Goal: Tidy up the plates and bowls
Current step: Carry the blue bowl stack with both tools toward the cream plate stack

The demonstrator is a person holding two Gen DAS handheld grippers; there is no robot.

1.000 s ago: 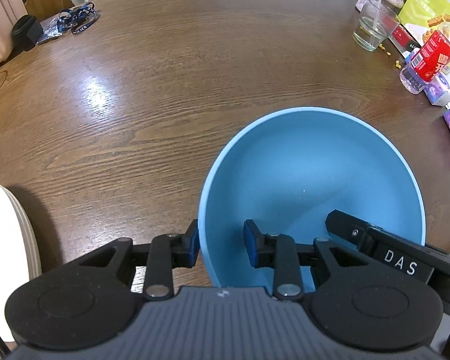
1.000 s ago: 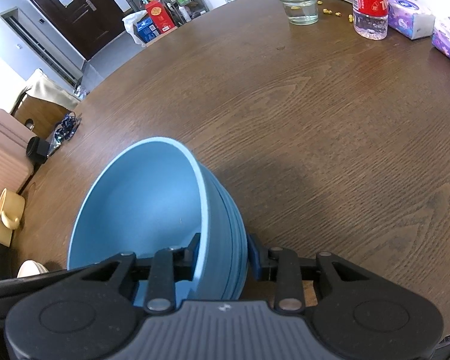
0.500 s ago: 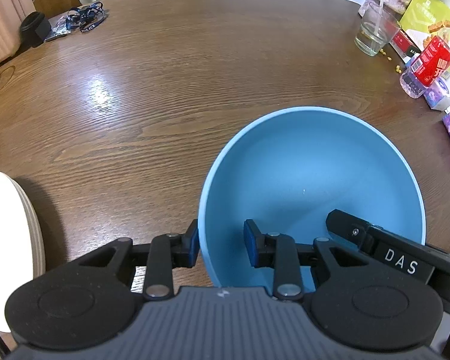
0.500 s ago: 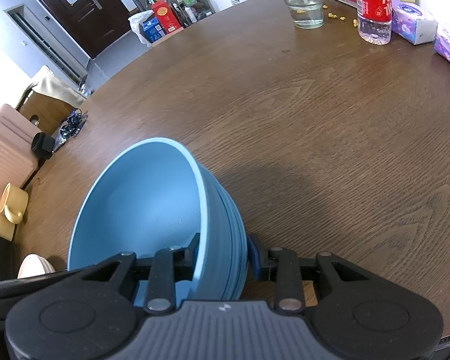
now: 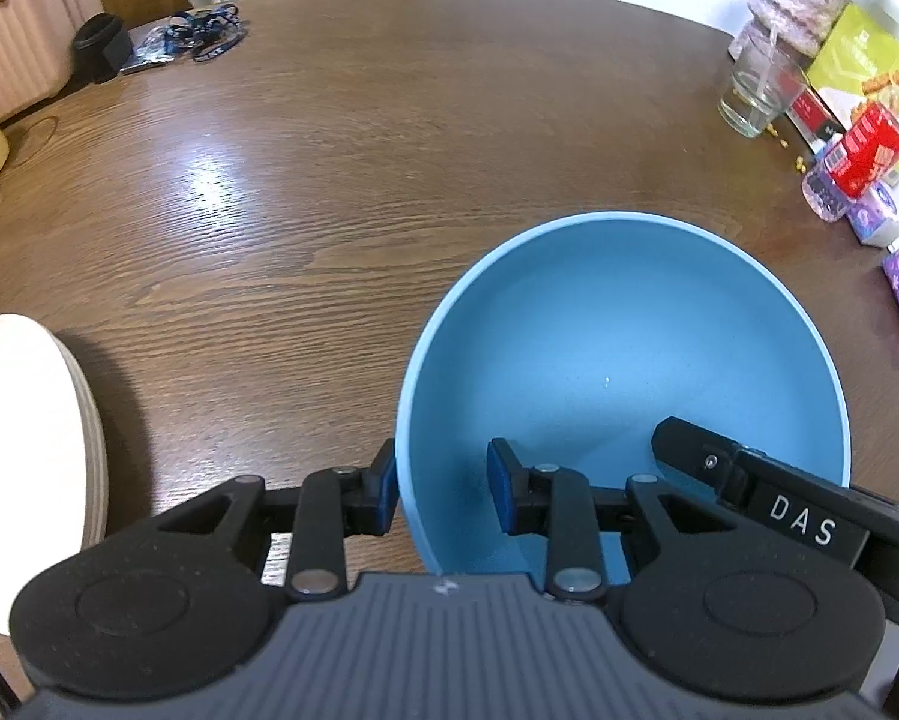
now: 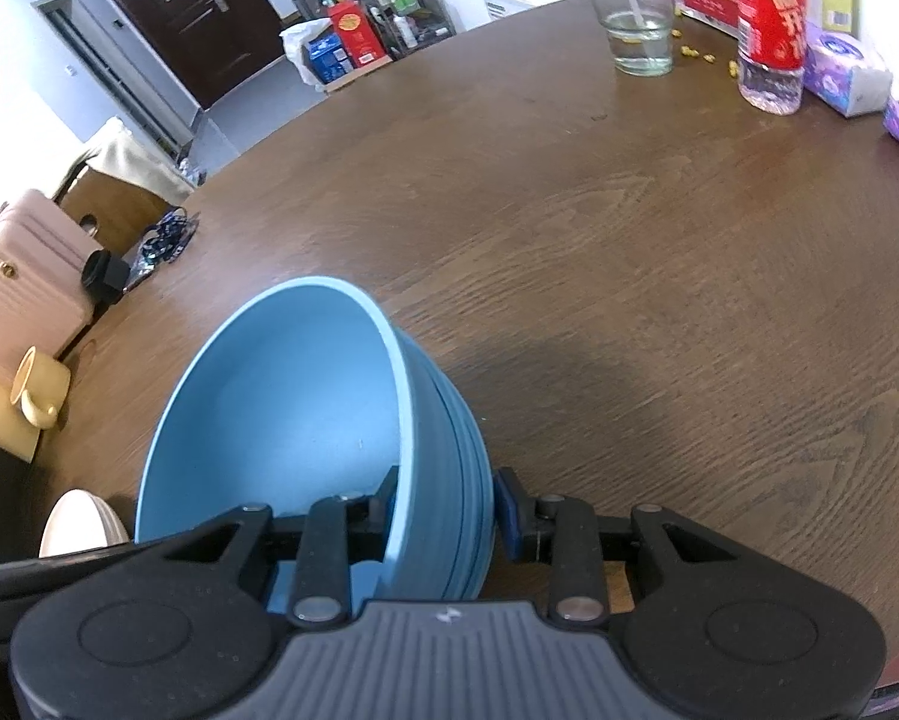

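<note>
Big round dark-brown wooden table (image 5: pixel 341 192) fills both views, wood grain catching a bright glare. On it, the stack of nested sky-blue ribbed bowls (image 5: pixel 617 360), empty on top, sits low in the left wrist view, at about five o'clock. In the right wrist view that stack (image 6: pixel 305 420) sits at seven o'clock. The left gripper (image 5: pixel 443 489) clamps the stack's rim at the bowls' eight o'clock, one blue pad outside, one inside, jaws narrow. The right gripper (image 6: pixel 446 507) grips the opposite wall the same way, narrow, one pad inside the top bowl and one against the ribbed outside. At nine o'clock in the left view, a stack of cream round plates (image 5: pixel 29 450) lies well apart from the bowls. Smaller stuff now: a clear drinking glass (image 6: pixel 635 18) at one o'clock, and a red-labelled plastic bottle (image 6: pixel 770 24) just beside it
</note>
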